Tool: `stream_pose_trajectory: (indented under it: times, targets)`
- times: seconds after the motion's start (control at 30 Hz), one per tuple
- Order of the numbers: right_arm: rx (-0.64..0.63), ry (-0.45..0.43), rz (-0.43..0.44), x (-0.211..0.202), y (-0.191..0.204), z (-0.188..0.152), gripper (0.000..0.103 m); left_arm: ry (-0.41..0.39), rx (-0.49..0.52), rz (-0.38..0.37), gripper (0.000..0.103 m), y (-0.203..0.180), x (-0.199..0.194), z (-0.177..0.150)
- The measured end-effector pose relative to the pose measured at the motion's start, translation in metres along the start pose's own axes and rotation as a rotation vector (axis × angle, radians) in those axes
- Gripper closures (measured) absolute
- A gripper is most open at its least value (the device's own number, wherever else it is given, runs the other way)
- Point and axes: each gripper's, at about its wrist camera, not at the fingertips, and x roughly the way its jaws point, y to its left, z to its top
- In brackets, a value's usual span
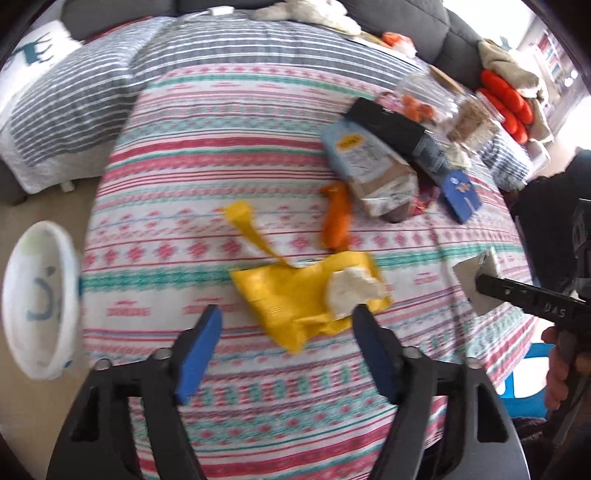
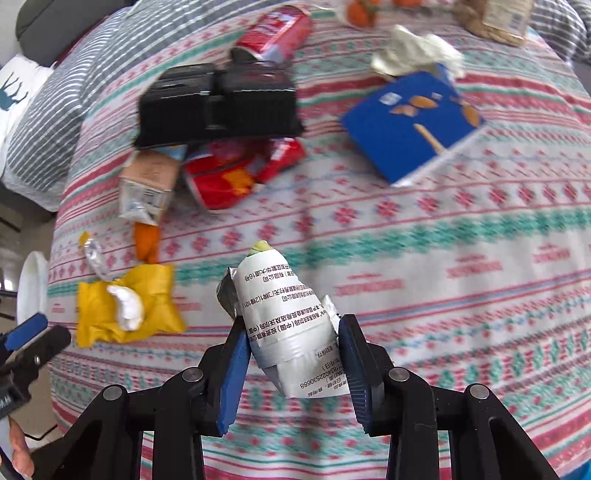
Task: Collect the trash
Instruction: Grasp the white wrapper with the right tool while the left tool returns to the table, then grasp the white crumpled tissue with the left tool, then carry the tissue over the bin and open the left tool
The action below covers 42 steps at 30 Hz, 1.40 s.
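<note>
My left gripper [image 1: 286,317] is open just above the patterned tablecloth [image 1: 221,147], its fingers on either side of a crumpled yellow wrapper [image 1: 291,295] with a white tissue wad [image 1: 351,291] on it. My right gripper [image 2: 293,332] is shut on a crumpled white printed wrapper [image 2: 284,317] and holds it above the cloth; it also shows at the right of the left wrist view [image 1: 476,284]. The yellow wrapper [image 2: 122,306] and the left gripper's fingertip [image 2: 26,328] show at the left of the right wrist view.
A white bin [image 1: 37,306] stands left of the table. More litter lies on the cloth: a black tray [image 2: 218,103], red wrappers [image 2: 236,173], a red can [image 2: 277,29], a blue box [image 2: 410,122], a carton [image 2: 147,184], an orange piece [image 2: 146,240], tissue [image 2: 413,48]. A sofa with cushions stands behind.
</note>
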Motion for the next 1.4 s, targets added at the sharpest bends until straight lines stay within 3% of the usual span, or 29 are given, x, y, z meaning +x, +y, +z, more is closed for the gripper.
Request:
stream_pose_trajectory:
  times: [0.13, 0.3, 0.5, 0.57, 0.6, 0.7, 1.0, 1.4]
  targets:
    - [0.015, 0.000, -0.011, -0.002, -0.015, -0.001, 0.060, 0.025, 0.033, -0.052, 0.051, -0.021, 0.013, 0.002]
    - [0.032, 0.003, -0.022, -0.006, -0.037, -0.005, 0.060, 0.046, 0.062, -0.080, 0.060, -0.038, 0.029, 0.006]
    - [0.048, -0.001, -0.036, -0.012, -0.052, -0.008, 0.060, 0.049, 0.069, -0.012, 0.063, -0.044, 0.046, 0.010]
    - [0.051, -0.004, -0.037, -0.015, -0.056, -0.008, 0.060, 0.055, 0.068, -0.002, 0.071, -0.044, 0.050, 0.011]
    - [0.052, -0.005, -0.037, -0.017, -0.057, -0.009, 0.060, 0.058, 0.066, 0.000, 0.081, -0.043, 0.052, 0.012]
    - [0.054, -0.008, -0.036, -0.019, -0.059, -0.010, 0.060, 0.046, 0.066, 0.008, 0.088, -0.044, 0.052, 0.012]
    - [0.028, -0.016, -0.031, -0.019, -0.037, -0.009, 0.060, -0.019, 0.052, -0.003, 0.090, -0.026, 0.020, 0.012]
    - [-0.080, -0.050, 0.015, -0.013, 0.041, -0.002, 0.060, -0.105, -0.045, 0.018, 0.090, 0.041, -0.035, 0.002]
